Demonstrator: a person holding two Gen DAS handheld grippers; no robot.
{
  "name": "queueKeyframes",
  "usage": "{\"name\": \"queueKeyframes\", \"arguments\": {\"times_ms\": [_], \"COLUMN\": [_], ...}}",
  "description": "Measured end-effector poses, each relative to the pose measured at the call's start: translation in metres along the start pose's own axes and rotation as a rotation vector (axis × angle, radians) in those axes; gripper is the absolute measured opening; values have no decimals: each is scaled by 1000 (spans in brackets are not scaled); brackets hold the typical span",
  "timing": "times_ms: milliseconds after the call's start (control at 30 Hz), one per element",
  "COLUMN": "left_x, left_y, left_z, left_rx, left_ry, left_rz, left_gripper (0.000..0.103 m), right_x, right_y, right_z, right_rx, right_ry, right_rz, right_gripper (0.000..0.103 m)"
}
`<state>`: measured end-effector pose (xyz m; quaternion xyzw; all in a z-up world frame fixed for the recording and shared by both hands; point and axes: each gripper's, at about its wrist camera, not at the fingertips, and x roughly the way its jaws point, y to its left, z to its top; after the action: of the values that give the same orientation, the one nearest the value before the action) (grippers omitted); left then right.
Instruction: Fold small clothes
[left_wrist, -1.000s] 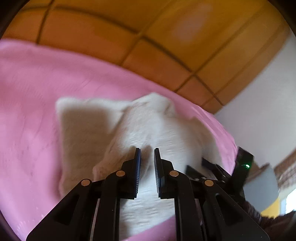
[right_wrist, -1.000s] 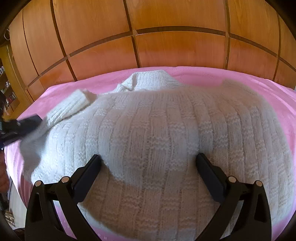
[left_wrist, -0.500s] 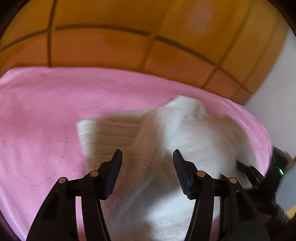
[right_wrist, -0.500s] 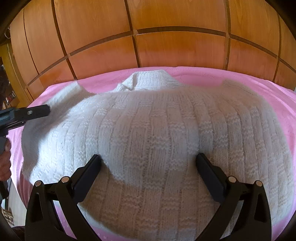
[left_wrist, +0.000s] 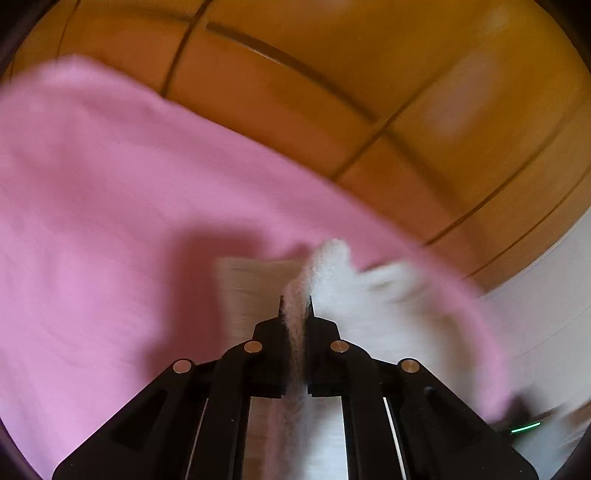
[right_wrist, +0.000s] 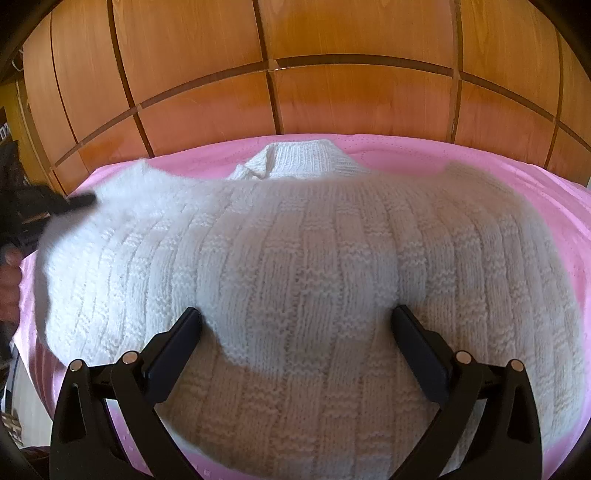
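A white knitted sweater (right_wrist: 314, 266) lies on the pink bedcover (right_wrist: 535, 177), collar toward the wooden headboard. My right gripper (right_wrist: 295, 325) is open, its fingers resting on the sweater's lower body. My left gripper (left_wrist: 295, 306) is shut on a fold of the sweater's sleeve (left_wrist: 325, 266), which stands up between the jaws; the view is blurred. The left gripper also shows in the right wrist view (right_wrist: 74, 203) at the sweater's left shoulder.
A wooden panelled headboard (right_wrist: 295, 92) runs behind the bed. The pink cover (left_wrist: 110, 240) spreads wide to the left of the sweater. A white wall (left_wrist: 546, 314) stands at the right in the left wrist view.
My left gripper opened half a second ago and has now shut on the sleeve fold at the left shoulder. The right gripper has not moved.
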<state>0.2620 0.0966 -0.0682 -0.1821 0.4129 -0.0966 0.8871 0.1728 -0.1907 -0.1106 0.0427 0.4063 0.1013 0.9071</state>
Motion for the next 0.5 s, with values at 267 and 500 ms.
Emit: {"name": "queueKeyframes", "arguments": {"times_ms": [267,500], "left_x": [-8,-46], "left_y": [-24,-56], "left_z": [-19,-25], "left_rx": [73,153], "left_ry": [-69,-176], "left_rz": [186,105], "left_gripper": [23,53], "right_x": [-1,-25], "right_y": [-1,-41], "right_z": [7,39], "right_rx": [-13,120], "right_ry": [29,-28], "right_rz": [10,48], "right_gripper": [101,101]}}
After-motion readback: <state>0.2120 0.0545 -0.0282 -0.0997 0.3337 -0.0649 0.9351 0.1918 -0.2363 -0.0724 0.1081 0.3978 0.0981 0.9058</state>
